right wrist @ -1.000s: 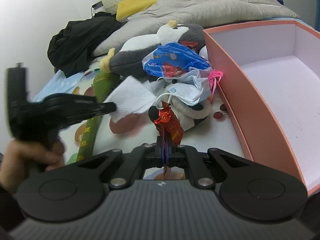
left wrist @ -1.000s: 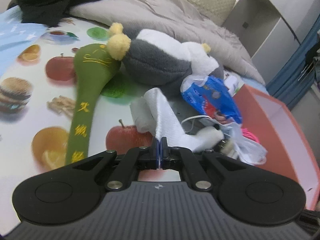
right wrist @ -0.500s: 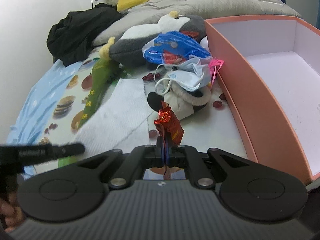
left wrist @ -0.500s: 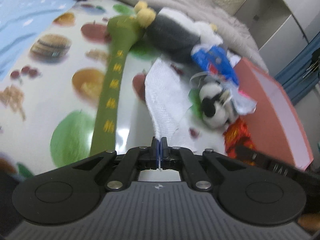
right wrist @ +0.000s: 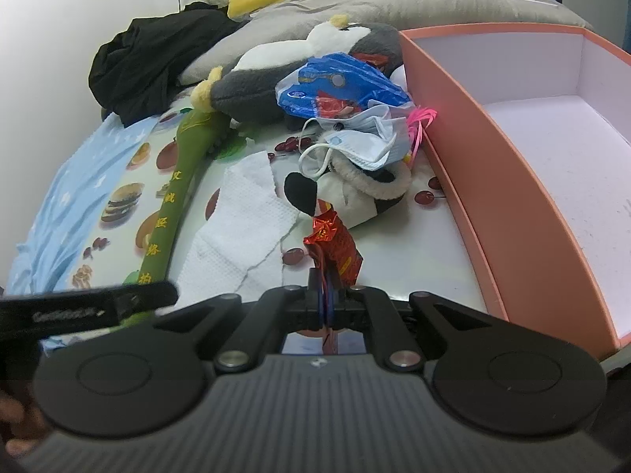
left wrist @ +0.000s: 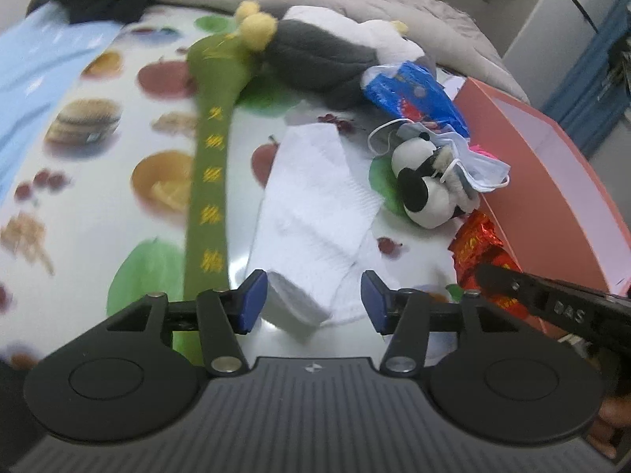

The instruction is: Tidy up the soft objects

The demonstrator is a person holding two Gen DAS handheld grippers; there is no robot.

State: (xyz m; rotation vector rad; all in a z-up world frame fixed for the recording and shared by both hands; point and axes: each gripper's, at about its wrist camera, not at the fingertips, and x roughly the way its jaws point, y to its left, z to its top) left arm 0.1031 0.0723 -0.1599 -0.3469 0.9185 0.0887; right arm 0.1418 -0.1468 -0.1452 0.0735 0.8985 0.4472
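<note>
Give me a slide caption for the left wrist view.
Left claw opening over white tissue on the fruit-print cloth, plush toys beyond.

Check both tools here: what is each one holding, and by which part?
Right tool: shut on the red foil wrapper, pinched at its lower end. Left tool: jaws opening, gripping nothing; the white tissue lies loose between them.

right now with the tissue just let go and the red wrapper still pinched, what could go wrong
1. The left gripper jaws are opening with the white tissue lying loose between them; pulling back could snag and drag it.
2. The right gripper pinches only the red foil wrapper's thin tail; it could tear or slip before reaching the pink box.
</note>
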